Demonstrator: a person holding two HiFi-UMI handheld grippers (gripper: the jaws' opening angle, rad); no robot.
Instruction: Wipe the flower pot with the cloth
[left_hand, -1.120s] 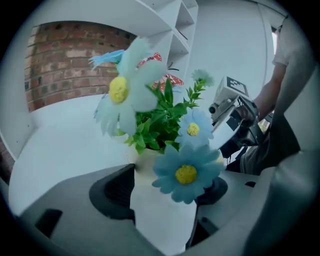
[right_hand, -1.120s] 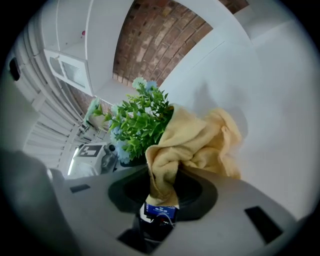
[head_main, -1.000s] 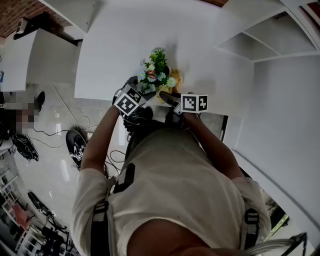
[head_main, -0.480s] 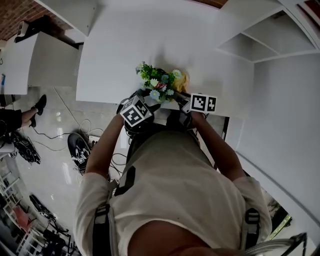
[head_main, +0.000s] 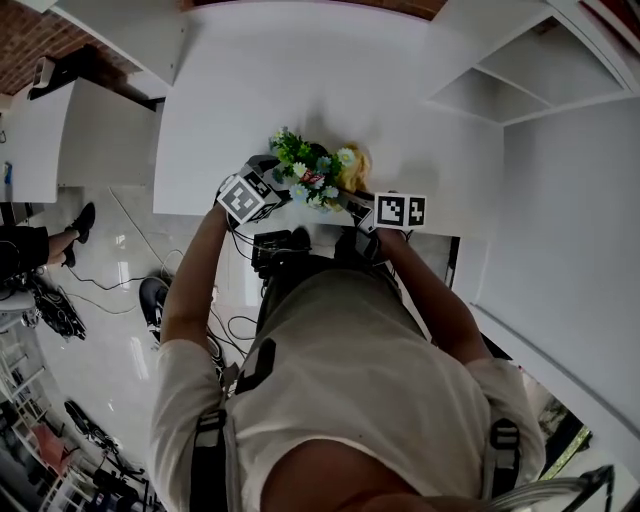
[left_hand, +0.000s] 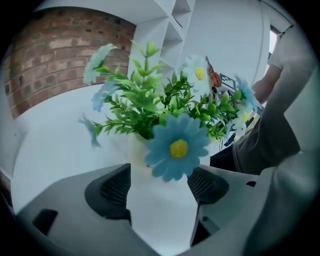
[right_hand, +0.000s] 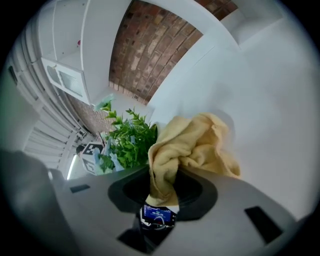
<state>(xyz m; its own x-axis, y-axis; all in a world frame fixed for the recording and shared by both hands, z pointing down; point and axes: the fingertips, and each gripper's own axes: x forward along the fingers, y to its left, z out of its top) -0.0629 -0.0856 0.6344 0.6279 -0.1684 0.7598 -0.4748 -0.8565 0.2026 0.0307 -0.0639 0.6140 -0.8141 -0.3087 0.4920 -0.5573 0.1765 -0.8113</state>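
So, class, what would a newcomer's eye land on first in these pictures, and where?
The potted flowers, green leaves with blue and white blooms, stand out at the near edge of the white table. The yellow cloth, pinched in the right gripper, bulges beside them. The left gripper is opening, empty, facing a blue flower.

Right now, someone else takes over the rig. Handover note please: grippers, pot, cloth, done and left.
Left gripper: jaws opening, nothing clamped; a blue flower hangs just past the pads.
Right gripper: shut on the yellow cloth.
Flower pot: near the front edge of the white table, between both grippers, with the cloth at its right in the head view.
Done: cloth picked up and brought to the pot. How much is wiped cannot be told.
Left: probably steady the pot with the left gripper, then wipe round it.
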